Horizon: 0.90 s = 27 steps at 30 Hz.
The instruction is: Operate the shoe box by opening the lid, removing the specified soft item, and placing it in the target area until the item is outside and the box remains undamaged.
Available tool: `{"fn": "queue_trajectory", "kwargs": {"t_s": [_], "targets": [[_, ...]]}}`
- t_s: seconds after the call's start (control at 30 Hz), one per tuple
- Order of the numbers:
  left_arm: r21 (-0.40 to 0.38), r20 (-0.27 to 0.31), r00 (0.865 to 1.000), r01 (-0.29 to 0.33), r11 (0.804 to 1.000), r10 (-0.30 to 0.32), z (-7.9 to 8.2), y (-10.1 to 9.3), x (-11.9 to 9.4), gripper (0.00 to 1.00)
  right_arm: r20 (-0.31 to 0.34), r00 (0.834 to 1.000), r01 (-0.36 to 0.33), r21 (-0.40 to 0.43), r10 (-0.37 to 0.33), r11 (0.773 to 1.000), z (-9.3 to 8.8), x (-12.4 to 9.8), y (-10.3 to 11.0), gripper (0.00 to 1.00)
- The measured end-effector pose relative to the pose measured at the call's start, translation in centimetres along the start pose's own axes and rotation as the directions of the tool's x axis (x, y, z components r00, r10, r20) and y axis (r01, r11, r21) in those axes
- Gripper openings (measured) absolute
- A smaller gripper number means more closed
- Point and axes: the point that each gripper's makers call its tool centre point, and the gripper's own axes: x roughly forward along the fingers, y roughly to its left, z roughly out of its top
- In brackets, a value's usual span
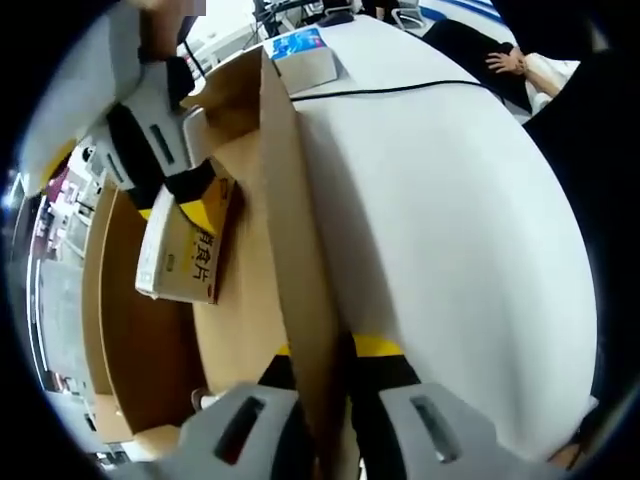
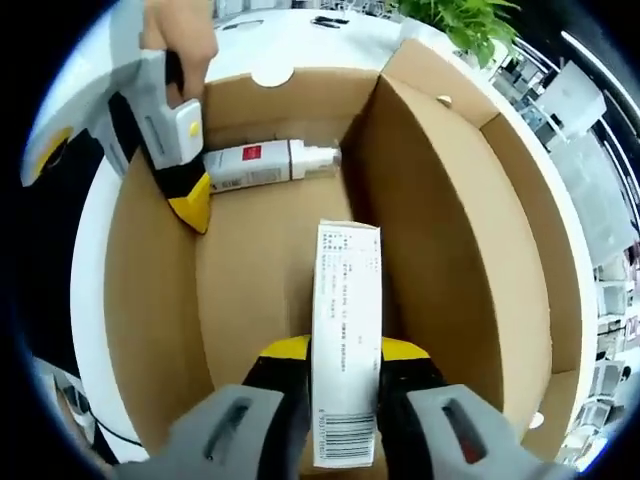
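Note:
The brown cardboard shoe box (image 2: 150,300) stands open, its lid (image 2: 500,250) folded out to the right. My right gripper (image 2: 345,352) is shut on a narrow white carton (image 2: 348,300) with a barcode, held over the box floor. Seen from the left gripper view, the same carton (image 1: 180,260) hangs from the right gripper (image 1: 195,195) inside the box. My left gripper (image 1: 325,350) is shut on the box's side wall (image 1: 300,220), and it appears at that wall as the left gripper (image 2: 190,200). A white bottle (image 2: 260,162) with a red label lies at the box's far end.
The box sits on a white table (image 1: 450,220). A blue-and-white box (image 1: 305,55) and a black cable (image 1: 400,88) lie beyond it. A person's hand (image 1: 510,62) rests at the table's far edge. A green plant (image 2: 460,25) stands behind the box.

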Motion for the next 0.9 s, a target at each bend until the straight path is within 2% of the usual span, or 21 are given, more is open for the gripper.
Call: {"fn": "queue_trajectory", "kwargs": {"t_s": [0.07,0.17,0.2,0.4,0.8,0.9], "targets": [[-0.002,0.003,1.000,0.002,1.000,-0.002,0.0,0.0,0.0,0.06,-0.022,0.999,-0.033,0.013,0.034,0.999,-0.4,-0.2,0.5,0.21],[-0.001,0.003,1.000,0.002,1.000,-0.002,0.0,0.0,0.1,0.06,-0.042,0.999,-0.017,-0.036,0.016,0.999,-0.5,-0.3,0.5,0.21],[-0.001,0.003,1.000,0.002,1.000,-0.002,0.0,0.0,0.1,0.06,-0.060,0.998,-0.018,-0.024,0.017,1.000,-0.7,-0.3,0.5,0.21],[-0.004,0.003,1.000,0.000,1.000,0.000,-0.1,0.1,0.1,0.06,-0.071,0.997,-0.001,-0.005,0.001,1.000,-0.4,-1.0,0.8,0.21],[-0.004,0.001,1.000,-0.001,1.000,0.001,-0.2,0.1,0.2,0.06,-0.009,0.998,0.058,0.022,-0.058,0.998,1.0,-3.3,0.4,0.21],[-0.005,0.003,1.000,0.001,1.000,-0.001,-0.3,0.0,0.1,0.06,0.005,0.998,0.063,0.011,-0.063,0.998,1.4,-4.1,0.9,0.21]]}}
